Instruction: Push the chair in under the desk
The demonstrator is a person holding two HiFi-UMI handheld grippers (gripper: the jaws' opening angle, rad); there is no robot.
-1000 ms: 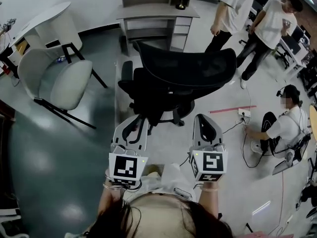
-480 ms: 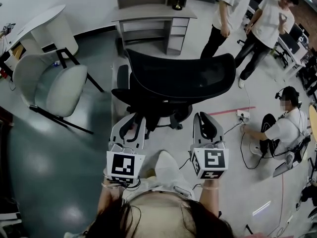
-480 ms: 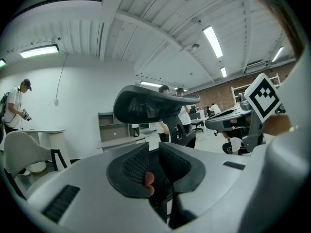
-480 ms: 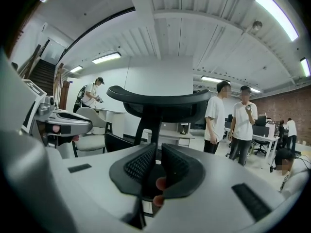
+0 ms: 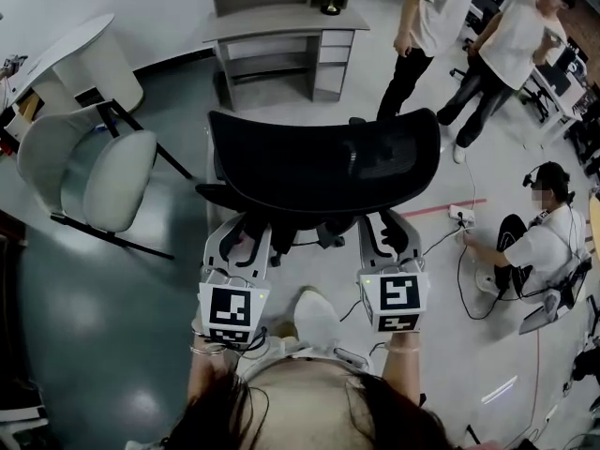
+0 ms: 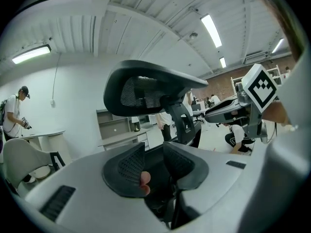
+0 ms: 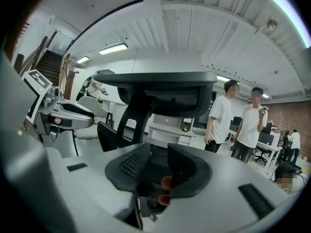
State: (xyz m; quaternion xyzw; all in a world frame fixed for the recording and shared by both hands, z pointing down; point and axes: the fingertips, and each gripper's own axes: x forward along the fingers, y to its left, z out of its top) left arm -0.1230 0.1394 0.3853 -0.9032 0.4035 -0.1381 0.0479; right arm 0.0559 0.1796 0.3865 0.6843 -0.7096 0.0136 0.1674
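Seemingly approaching, left gripper (image 5: 248,234) and right gripper (image 5: 387,231), empty jaws having just been opening partway, hang behind the chair (image 5: 323,167) standing well short of the desk (image 5: 281,22); next, brace its back and push.

Bright, even light falls from ceiling strip lamps (image 6: 212,30), and the grey floor (image 5: 103,345) shows a faint sheen. Both gripper views bend strongly and darken at their corners, with the nearest foreground soft.
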